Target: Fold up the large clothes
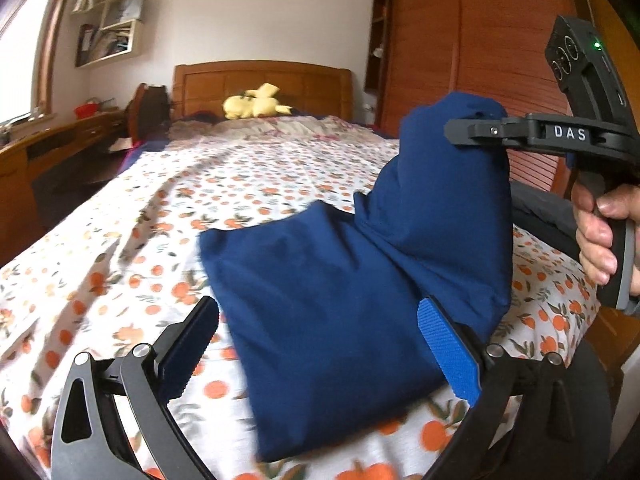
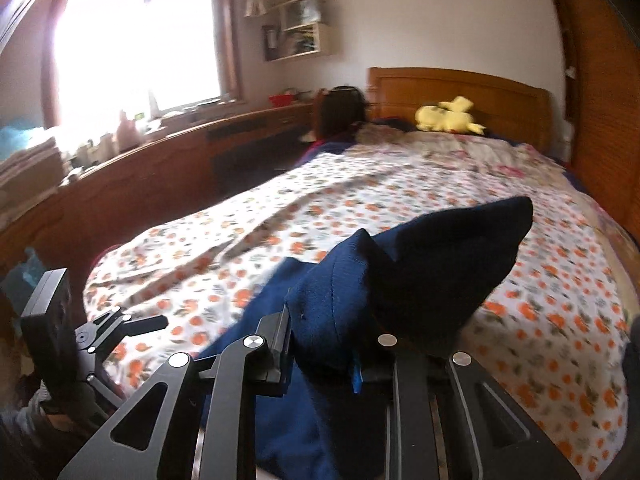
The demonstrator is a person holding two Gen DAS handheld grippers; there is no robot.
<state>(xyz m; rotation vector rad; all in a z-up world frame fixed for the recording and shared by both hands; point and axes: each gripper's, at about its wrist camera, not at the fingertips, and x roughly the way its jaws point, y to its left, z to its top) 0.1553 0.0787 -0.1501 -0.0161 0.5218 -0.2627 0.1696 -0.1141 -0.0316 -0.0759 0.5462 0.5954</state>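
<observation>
A navy blue garment lies partly folded near the foot edge of a bed covered in an orange-print sheet. The right hand-held gripper is clenched on a raised flap of the cloth, which hides its far finger. The left hand-held gripper stands released, its fingers spread either side of the garment, gripping nothing. A yellow plush toy rests by the headboard. Motion blur smears the sheet's pattern.
</observation>
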